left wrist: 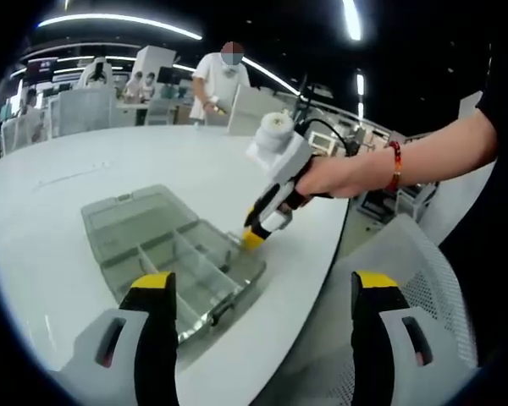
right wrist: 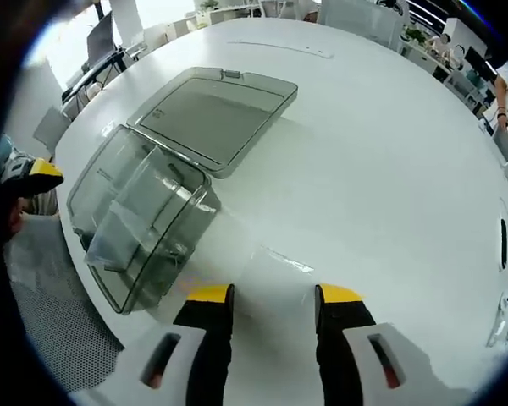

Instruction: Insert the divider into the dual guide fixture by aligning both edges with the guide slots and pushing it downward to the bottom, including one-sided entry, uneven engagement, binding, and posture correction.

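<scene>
A clear plastic organizer box lies open on the white table, its flat lid folded back beside the compartment tray. The tray holds upright clear walls with slots. My right gripper is shut on a thin, nearly invisible clear divider, held just off the tray's near corner. In the left gripper view a hand holds this right gripper, its yellow tips at the tray's far edge. My left gripper stands wide open with nothing between its jaws, hovering short of the box; one of its yellow fingertips shows beside the tray.
The box sits close to the round table's edge. A grey mesh chair stands just beyond that edge and appears as the same mesh chair in the right gripper view. A person stands at far desks.
</scene>
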